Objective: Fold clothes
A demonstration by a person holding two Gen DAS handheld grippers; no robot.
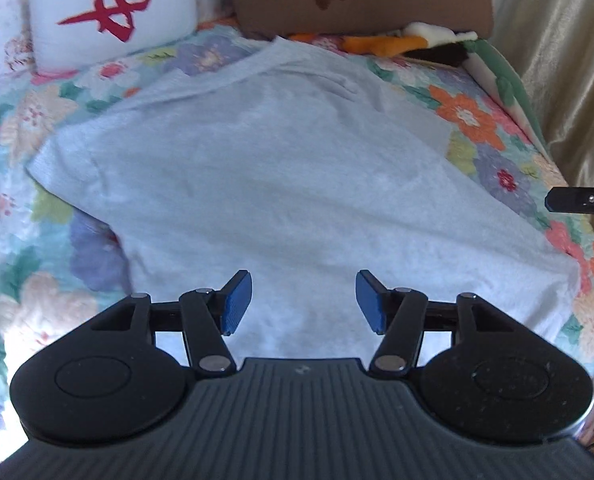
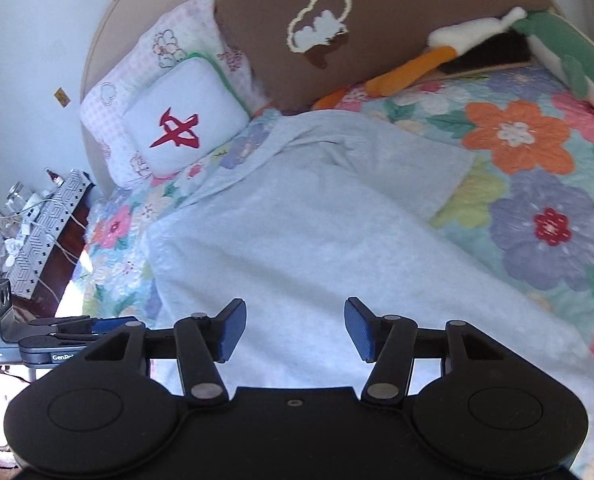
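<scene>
a: item one, the task's thing?
b: pale blue knit garment (image 1: 281, 184), spread flat on the floral quilted bedspread (image 1: 473, 120). it lies under and ahead of both sets of jaws, and runs on past them toward the pillows.

a: left gripper (image 1: 303, 300)?
b: jaws spread wide, blue pads (image 1: 239, 300) apart, nothing between them. pale blue cloth shows in the gap and on both sides.

a: right gripper (image 2: 295, 328)?
b: jaws likewise spread, nothing pinched. the garment (image 2: 317, 220) fills the gap and extends ahead; its right edge lies off to the right of the jaws, bedspread (image 2: 549, 220) showing beyond.

a: remainder, far ahead of the jaws?
b: white cushion with a red character (image 2: 185, 120); brown cushion with a white cloud outline (image 2: 337, 32); orange and white plush toy (image 2: 437, 56) just right of the brown cushion.
</scene>
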